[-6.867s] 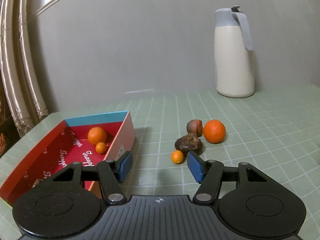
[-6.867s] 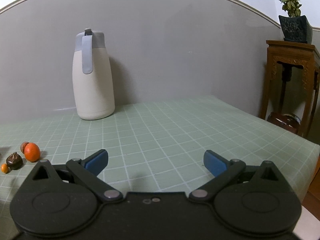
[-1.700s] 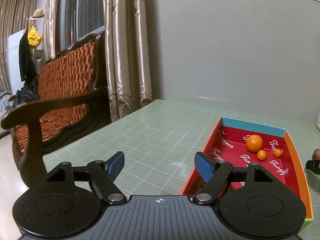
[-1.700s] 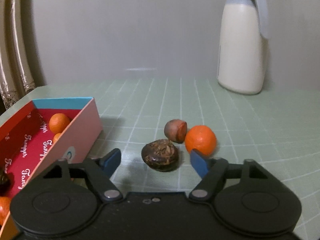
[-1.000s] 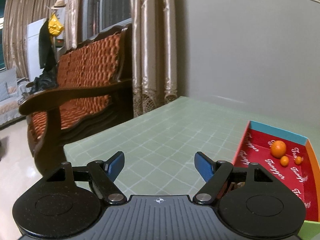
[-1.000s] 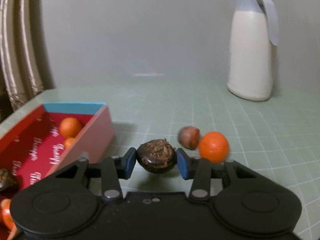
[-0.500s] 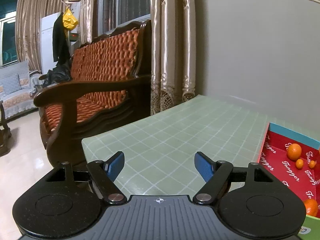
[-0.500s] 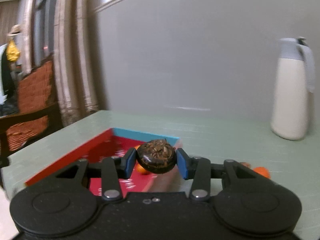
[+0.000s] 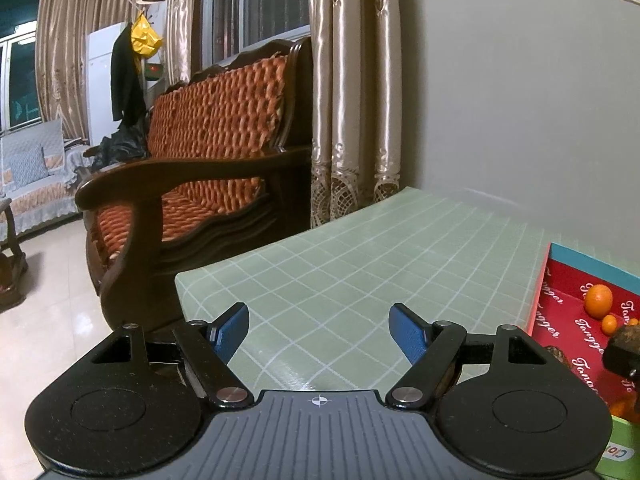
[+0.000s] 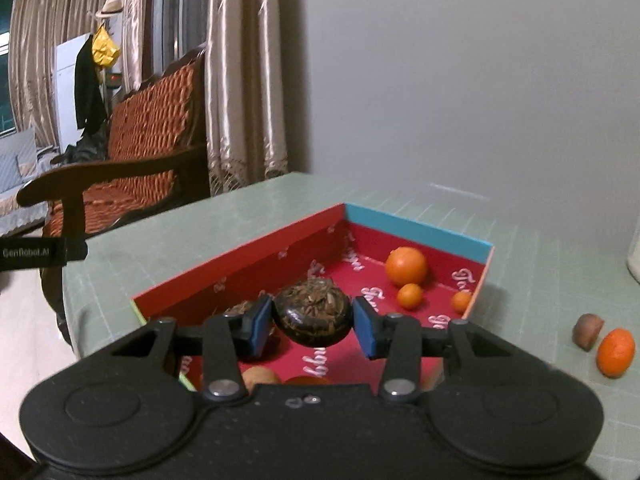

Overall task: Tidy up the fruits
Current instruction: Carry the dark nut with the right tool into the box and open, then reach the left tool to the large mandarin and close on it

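My right gripper (image 10: 313, 326) is shut on a dark brown, rough-skinned round fruit (image 10: 314, 314), held above the near half of the red box (image 10: 240, 258) with a blue far wall. Inside the box lie an orange (image 10: 406, 266), two small kumquats (image 10: 410, 295) and more fruit half hidden under the fingers. Outside to the right, a brown nut-like fruit (image 10: 587, 331) and an orange (image 10: 615, 352) rest on the green cloth. My left gripper (image 9: 319, 330) is open over bare cloth left of the box (image 9: 576, 320), nothing between its pads. The held fruit (image 9: 627, 335) shows at the right edge.
A green checked tablecloth (image 9: 380, 264) covers the table, whose left edge drops off close to my left gripper. A wooden sofa with orange cushions (image 9: 208, 152) stands beyond that edge, with curtains (image 9: 352, 92) behind. A grey wall backs the table.
My right gripper has carried the dark fruit leftward from beside the orange to above the red box. The left wrist view has swung left, so the box slid to its right edge.
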Action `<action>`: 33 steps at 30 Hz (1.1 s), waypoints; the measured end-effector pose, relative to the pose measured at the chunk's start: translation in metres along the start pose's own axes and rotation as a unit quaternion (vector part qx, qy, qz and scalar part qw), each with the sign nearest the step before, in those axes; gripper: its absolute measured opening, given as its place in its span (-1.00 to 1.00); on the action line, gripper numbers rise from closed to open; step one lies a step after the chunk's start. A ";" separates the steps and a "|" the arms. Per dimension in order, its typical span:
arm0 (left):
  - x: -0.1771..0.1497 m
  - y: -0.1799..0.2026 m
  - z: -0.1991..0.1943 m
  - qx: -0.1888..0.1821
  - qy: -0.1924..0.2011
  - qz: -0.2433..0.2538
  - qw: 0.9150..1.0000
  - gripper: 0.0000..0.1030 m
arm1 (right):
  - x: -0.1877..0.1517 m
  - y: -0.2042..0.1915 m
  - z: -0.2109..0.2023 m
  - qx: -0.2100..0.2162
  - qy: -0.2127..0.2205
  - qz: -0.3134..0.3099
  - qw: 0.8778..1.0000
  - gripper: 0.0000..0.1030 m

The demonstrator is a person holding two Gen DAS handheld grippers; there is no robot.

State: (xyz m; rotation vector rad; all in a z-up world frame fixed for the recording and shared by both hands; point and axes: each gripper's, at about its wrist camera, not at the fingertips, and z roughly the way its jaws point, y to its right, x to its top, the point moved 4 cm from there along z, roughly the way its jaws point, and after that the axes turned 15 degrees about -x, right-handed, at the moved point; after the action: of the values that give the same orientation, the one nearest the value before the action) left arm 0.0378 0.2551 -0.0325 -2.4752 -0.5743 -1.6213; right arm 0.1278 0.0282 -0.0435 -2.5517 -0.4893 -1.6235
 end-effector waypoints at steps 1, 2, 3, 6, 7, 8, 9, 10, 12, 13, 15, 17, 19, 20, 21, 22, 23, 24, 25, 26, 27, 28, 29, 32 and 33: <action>0.000 0.000 0.000 -0.001 0.000 0.000 1.000 0.49 | -0.001 -0.001 -0.002 0.002 -0.002 -0.003 1.000 -0.17; 0.000 0.000 0.000 -0.001 0.000 -0.001 1.000 0.49 | -0.003 -0.005 0.000 0.002 -0.004 -0.004 1.000 -0.17; 0.000 0.000 0.000 -0.001 0.000 -0.002 1.000 0.49 | -0.003 -0.006 0.000 0.004 -0.007 -0.007 1.000 -0.16; -0.001 0.002 0.001 -0.003 -0.001 0.000 1.000 0.49 | -0.004 -0.007 -0.001 0.006 -0.006 -0.007 1.000 -0.14; -0.001 0.003 0.001 -0.004 -0.001 0.001 1.000 0.49 | -0.004 -0.007 -0.001 0.007 -0.005 -0.008 1.000 -0.10; -0.001 0.004 0.001 -0.004 -0.001 0.003 1.000 0.49 | -0.003 -0.007 -0.002 0.005 -0.002 -0.007 1.000 -0.07; -0.001 0.005 0.001 -0.004 -0.001 0.004 1.000 0.49 | -0.002 -0.006 -0.002 0.005 0.000 -0.008 1.000 -0.01; -0.001 0.006 0.001 -0.004 -0.001 0.005 1.000 0.49 | -0.001 -0.006 -0.003 0.004 0.003 -0.007 1.000 0.06; -0.001 0.008 0.002 -0.005 -0.002 0.006 1.000 0.49 | 0.000 -0.004 -0.005 0.002 0.008 -0.003 1.000 0.13; -0.001 0.010 0.002 -0.006 -0.002 0.007 1.000 0.49 | 0.001 -0.002 -0.006 0.000 0.010 -0.001 1.000 0.15; -0.001 0.013 0.002 -0.008 -0.002 0.009 1.000 0.49 | 0.003 0.002 -0.008 -0.004 0.016 0.004 1.000 0.18; -0.002 0.017 0.001 -0.011 -0.002 0.014 1.000 0.49 | 0.005 0.007 -0.012 -0.015 0.023 0.010 1.000 0.22; -0.002 0.023 0.000 -0.017 -0.001 0.019 1.000 0.49 | 0.007 0.015 -0.016 -0.027 0.030 0.016 0.999 0.24; -0.002 0.027 0.000 -0.020 -0.001 0.021 1.000 0.49 | 0.008 0.019 -0.017 -0.034 0.031 0.020 0.999 0.24; -0.002 0.032 -0.001 -0.023 0.000 0.024 0.999 0.49 | 0.008 0.024 -0.018 -0.040 0.032 0.023 0.998 0.25; -0.001 0.037 -0.001 -0.027 0.000 0.027 0.999 0.49 | 0.009 0.029 -0.019 -0.048 0.031 0.028 0.998 0.26; -0.001 0.042 -0.002 -0.032 0.001 0.031 0.999 0.49 | 0.008 0.035 -0.020 -0.056 0.030 0.033 0.997 0.26; -0.001 0.048 -0.002 -0.037 0.003 0.035 0.999 0.49 | 0.007 0.041 -0.021 -0.063 0.030 0.037 0.997 0.28; -0.001 0.055 -0.003 -0.042 0.004 0.041 0.998 0.49 | 0.006 0.048 -0.022 -0.071 0.028 0.042 0.996 0.30; -0.002 0.064 -0.005 -0.049 0.006 0.047 0.998 0.49 | 0.005 0.054 -0.022 -0.080 0.027 0.047 0.995 0.31; -0.002 0.071 -0.006 -0.055 0.008 0.053 0.997 0.49 | 0.003 0.062 -0.023 -0.092 0.026 0.054 0.994 0.32; -0.003 0.079 -0.007 -0.060 0.010 0.060 0.996 0.49 | 0.002 0.069 -0.024 -0.101 0.024 0.059 0.993 0.32; -0.003 0.088 -0.008 -0.066 0.013 0.067 0.995 0.49 | 0.000 0.076 -0.025 -0.109 0.024 0.065 0.992 0.33; -0.006 0.113 -0.013 -0.087 0.019 0.090 0.992 0.49 | -0.004 0.098 -0.029 -0.139 0.023 0.081 0.987 0.36; -0.007 0.122 -0.014 -0.094 0.020 0.099 0.990 0.49 | -0.007 0.104 -0.030 -0.149 0.023 0.084 0.985 0.38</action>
State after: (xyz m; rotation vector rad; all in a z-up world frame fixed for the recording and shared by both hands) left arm 0.0695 0.1364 -0.0209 -2.5259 -0.1708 -1.7120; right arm 0.1314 -0.0790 -0.0257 -2.6606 -0.0223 -1.8076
